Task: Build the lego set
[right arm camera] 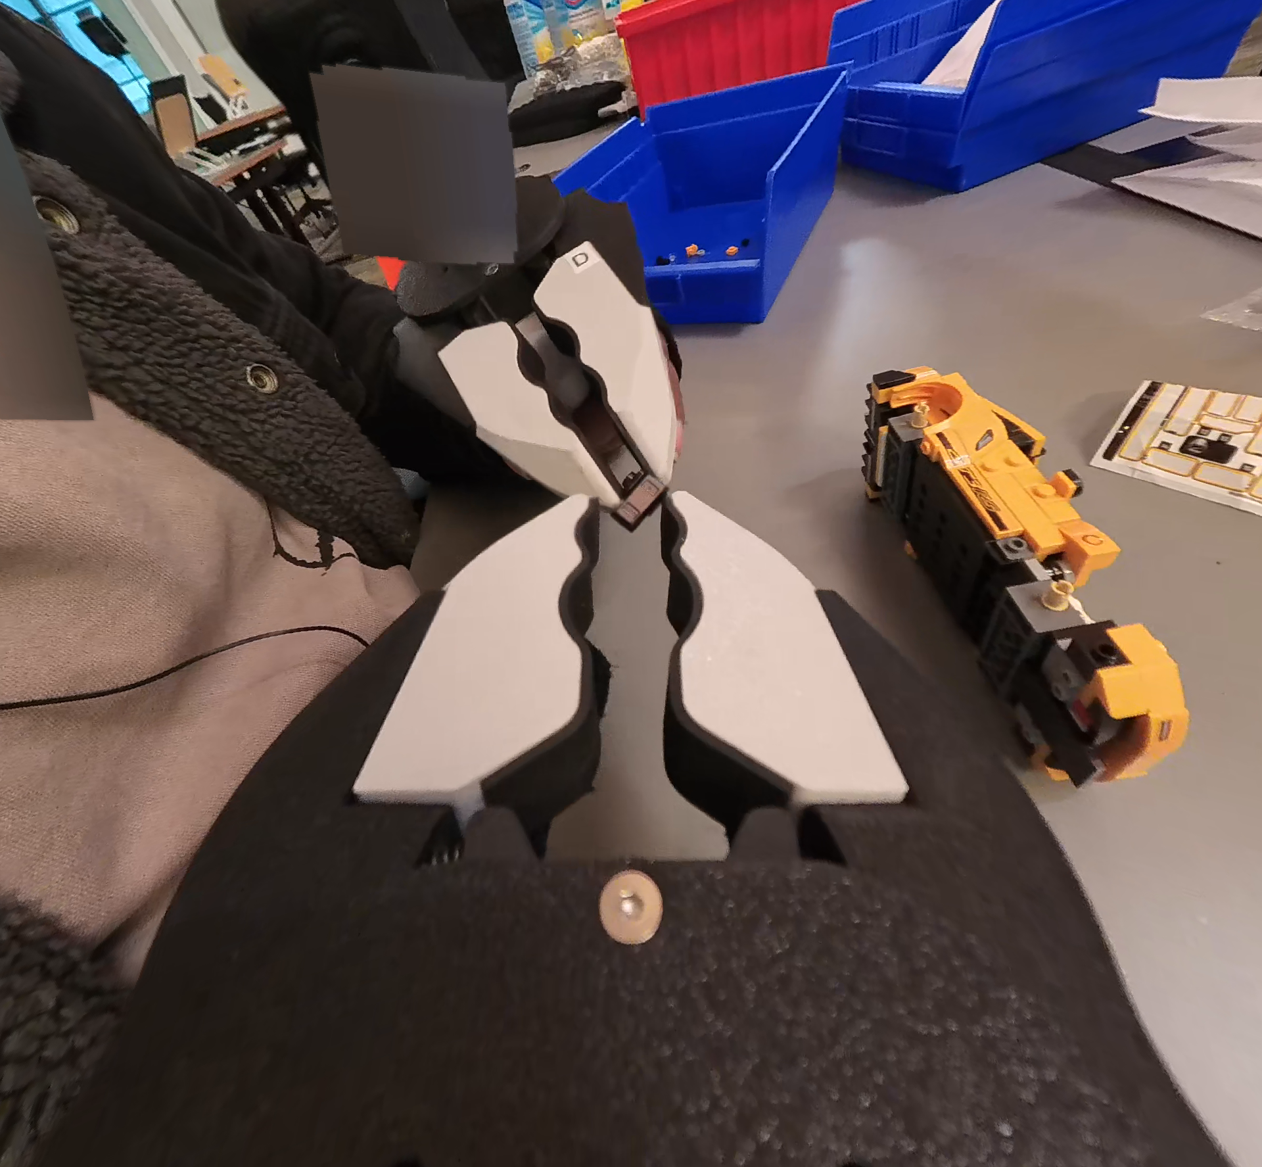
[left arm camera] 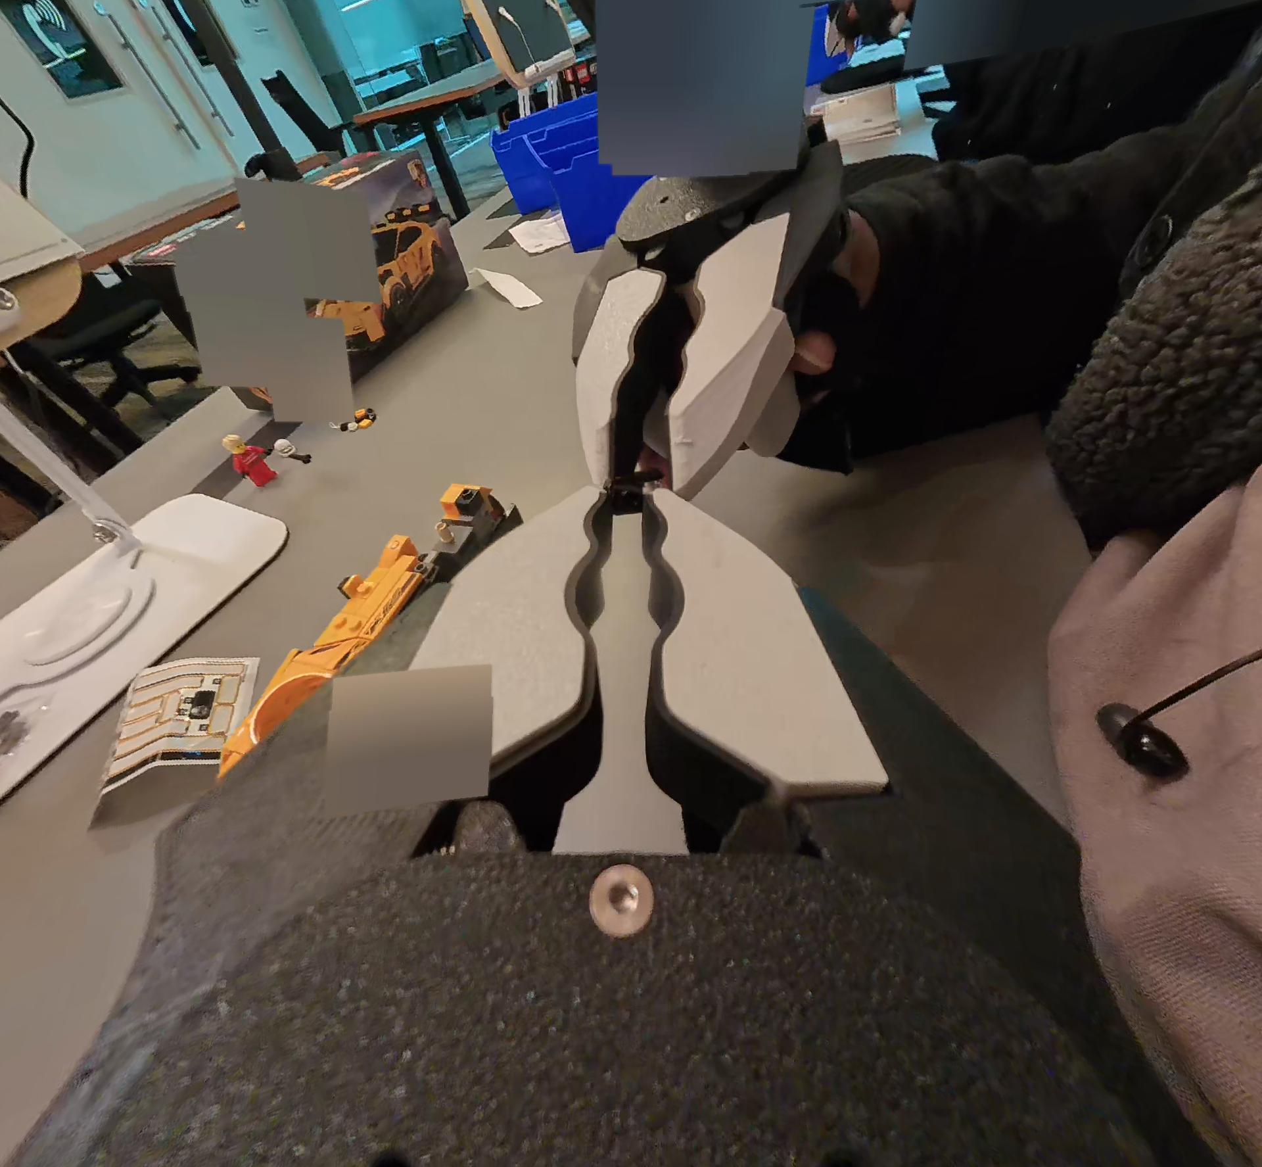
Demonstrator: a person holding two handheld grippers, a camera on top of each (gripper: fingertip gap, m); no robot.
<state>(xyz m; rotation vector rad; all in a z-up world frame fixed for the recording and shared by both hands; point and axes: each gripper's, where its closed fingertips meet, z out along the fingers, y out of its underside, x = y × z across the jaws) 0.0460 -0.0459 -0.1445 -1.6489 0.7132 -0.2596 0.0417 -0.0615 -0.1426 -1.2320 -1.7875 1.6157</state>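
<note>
My left gripper [left arm camera: 625, 493] is shut on a small black Lego piece [left arm camera: 627, 502] and holds it above the grey table. My right gripper [right arm camera: 633, 500] faces it tip to tip. Its jaws stand narrowly open on either side of the black piece [right arm camera: 640, 507]; I cannot tell whether they touch it. The left gripper shows in the right wrist view [right arm camera: 642, 491], and the right gripper in the left wrist view [left arm camera: 642, 482]. The part-built orange and black Lego car [left arm camera: 382, 594] lies on the table beside the grippers [right arm camera: 1011, 560].
A sticker sheet [right arm camera: 1188, 444] lies past the car. Blue bins [right arm camera: 724, 191] and a red bin [right arm camera: 785, 7] stand at the back. A red minifigure [left arm camera: 253, 461], loose pieces [left arm camera: 358, 418], the Lego box [left arm camera: 403, 273] and a white lamp base [left arm camera: 136, 581] are nearby. A person's jacket is close. Less than 4 cm separates the two grippers' tips.
</note>
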